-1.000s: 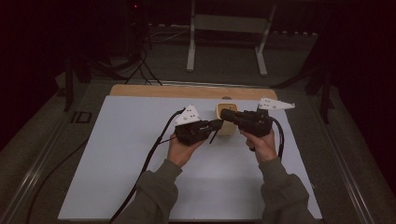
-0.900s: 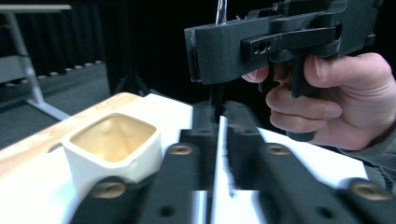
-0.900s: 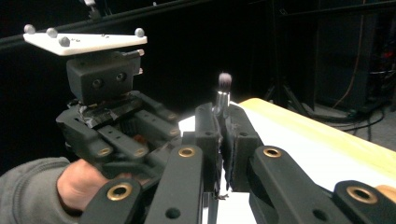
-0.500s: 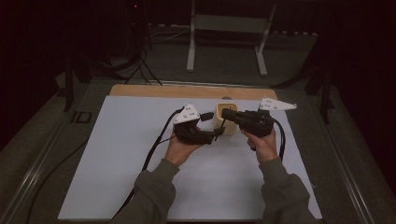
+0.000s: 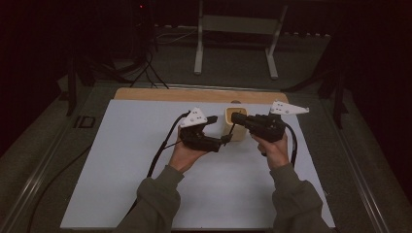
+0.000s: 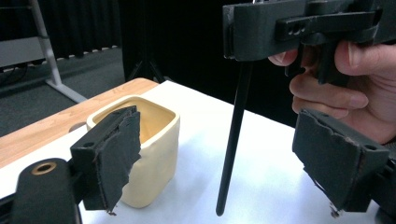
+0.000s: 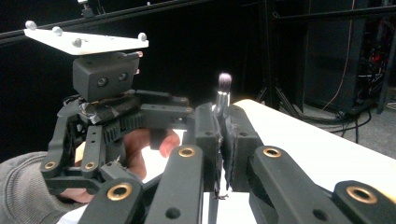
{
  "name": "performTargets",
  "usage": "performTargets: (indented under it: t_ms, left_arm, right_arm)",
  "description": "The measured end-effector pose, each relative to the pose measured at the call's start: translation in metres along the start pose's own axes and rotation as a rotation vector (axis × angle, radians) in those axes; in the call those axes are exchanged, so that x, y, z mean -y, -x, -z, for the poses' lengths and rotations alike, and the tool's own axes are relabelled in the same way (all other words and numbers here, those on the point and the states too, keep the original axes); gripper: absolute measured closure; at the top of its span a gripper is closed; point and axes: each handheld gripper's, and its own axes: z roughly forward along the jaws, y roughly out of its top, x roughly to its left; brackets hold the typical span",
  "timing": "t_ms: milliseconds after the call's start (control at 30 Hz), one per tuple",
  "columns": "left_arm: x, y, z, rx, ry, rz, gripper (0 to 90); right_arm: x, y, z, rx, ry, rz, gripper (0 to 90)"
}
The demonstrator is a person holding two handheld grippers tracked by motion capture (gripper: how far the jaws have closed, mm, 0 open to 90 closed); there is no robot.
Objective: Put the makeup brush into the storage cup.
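Note:
My right gripper (image 5: pixel 235 117) is shut on a thin brush (image 6: pixel 233 140) just below its silver collar, so the bristle tip (image 7: pixel 224 81) sticks up above the closed jaws (image 7: pixel 223 140). The black handle hangs down to just above the white board. My left gripper (image 6: pixel 229 154) has just been opening; its pads (image 6: pixel 116 149) stand wide on either side of the handle without touching it. A cream cup (image 5: pixel 236 124) stands on the board just beyond both grippers, and it sits behind the left jaw in the left gripper view (image 6: pixel 156 144).
A white board (image 5: pixel 121 170) covers the table, with a wooden strip (image 5: pixel 160 93) along its far edge. A metal stand (image 5: pixel 233 43) is on the floor beyond. A cable (image 5: pixel 158 155) trails from the left gripper across the board.
The left gripper's jaws have opened away from the brush handle. Both hands have stayed where they were, and the right gripper keeps hold of the brush.

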Motion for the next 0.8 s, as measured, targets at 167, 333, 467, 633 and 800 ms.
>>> performTargets:
  t_ms: [167,333,467,633,800]
  left_arm:
    - [0.000,0.002,0.001,-0.005,-0.017,-0.014,15.4]
    - [0.000,0.003,0.005,-0.010,-0.026,-0.023,15.1]
    - [-0.001,0.003,0.009,-0.014,-0.034,-0.026,14.4]
    - [-0.003,0.003,0.014,-0.022,-0.029,-0.031,14.0]
    - [-0.003,0.001,0.018,-0.034,-0.042,-0.028,14.0]
  right_arm:
    - [-0.001,0.001,0.001,0.015,-0.001,0.004,85.3]
    - [-0.001,0.003,0.002,0.034,0.003,0.004,85.3]
    - [-0.002,0.004,0.003,0.044,0.001,0.015,85.3]
    - [-0.003,0.006,0.005,0.063,-0.004,0.019,85.3]
    - [-0.007,0.008,0.005,0.076,-0.006,0.019,85.3]
